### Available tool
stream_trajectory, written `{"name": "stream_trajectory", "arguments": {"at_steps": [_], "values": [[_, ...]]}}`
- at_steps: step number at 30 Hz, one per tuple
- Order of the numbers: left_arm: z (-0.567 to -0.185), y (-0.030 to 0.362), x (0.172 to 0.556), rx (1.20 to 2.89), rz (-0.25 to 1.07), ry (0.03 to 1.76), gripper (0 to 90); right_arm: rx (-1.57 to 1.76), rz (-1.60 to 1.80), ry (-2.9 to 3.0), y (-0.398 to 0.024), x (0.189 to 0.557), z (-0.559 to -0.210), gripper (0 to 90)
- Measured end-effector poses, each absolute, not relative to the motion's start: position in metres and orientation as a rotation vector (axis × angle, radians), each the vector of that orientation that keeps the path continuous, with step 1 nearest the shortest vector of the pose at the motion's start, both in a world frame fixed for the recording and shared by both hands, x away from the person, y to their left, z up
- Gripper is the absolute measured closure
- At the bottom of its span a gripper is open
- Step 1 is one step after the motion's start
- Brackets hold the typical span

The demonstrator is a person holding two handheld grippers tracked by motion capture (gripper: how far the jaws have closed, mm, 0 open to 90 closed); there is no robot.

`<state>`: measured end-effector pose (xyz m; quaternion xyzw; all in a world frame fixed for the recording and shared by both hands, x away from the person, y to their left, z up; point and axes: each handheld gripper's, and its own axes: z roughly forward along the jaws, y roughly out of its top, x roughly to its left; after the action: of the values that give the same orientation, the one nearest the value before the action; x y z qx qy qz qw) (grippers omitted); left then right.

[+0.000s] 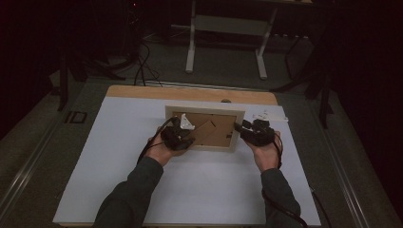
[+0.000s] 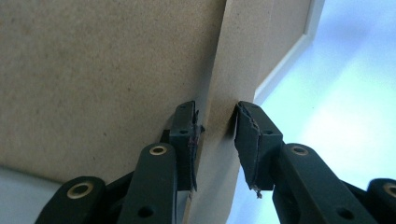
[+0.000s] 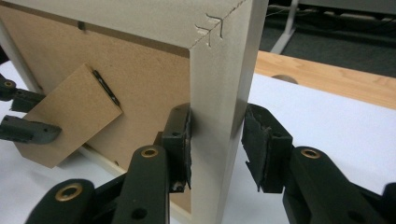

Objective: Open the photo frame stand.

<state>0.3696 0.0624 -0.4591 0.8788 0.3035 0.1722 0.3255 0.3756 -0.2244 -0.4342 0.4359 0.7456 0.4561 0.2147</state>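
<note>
High view dim, room beyond table (image 1: 199, 190) near black, white top brightest patch. Gripper views brighter; white surface glares bluish at right of left gripper view. Close frame (image 3: 219, 93) board soft, grainy; faint shadows beside pads

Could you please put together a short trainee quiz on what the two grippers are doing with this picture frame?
1. Multiple choice: what stands between the jaws of the right gripper? A) a side rail of the picture frame; B) a cup; C) a cable.
2. True or false: the picture frame lies with its brown back board facing up.
3. Short answer: which part of the frame stands between the jaws of the left gripper?

Key: 1. A. 2. True. 3. The fold-out stand on the back board; one pad touches it and the other is just clear of it.
</note>
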Motion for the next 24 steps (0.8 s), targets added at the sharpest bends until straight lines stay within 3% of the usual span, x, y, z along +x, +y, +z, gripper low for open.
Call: {"name": "stream_trajectory", "arguments": {"at_steps": [12,16,19,24], "values": [[-0.459,0.065,0.365,2.244,0.351,0.779,72.3,1.198,1.253,2.054,-0.223,0.371,-0.434,63.1],[-0.459,0.063,0.359,2.245,0.351,0.760,70.4,1.187,1.246,2.051,-0.223,0.367,-0.434,63.2],[-0.458,0.062,0.357,2.245,0.379,0.745,76.2,1.183,1.240,2.045,-0.223,0.364,-0.434,63.3],[-0.459,0.063,0.359,2.264,0.394,0.739,77.7,1.183,1.249,2.024,-0.222,0.359,-0.436,63.6]]}}
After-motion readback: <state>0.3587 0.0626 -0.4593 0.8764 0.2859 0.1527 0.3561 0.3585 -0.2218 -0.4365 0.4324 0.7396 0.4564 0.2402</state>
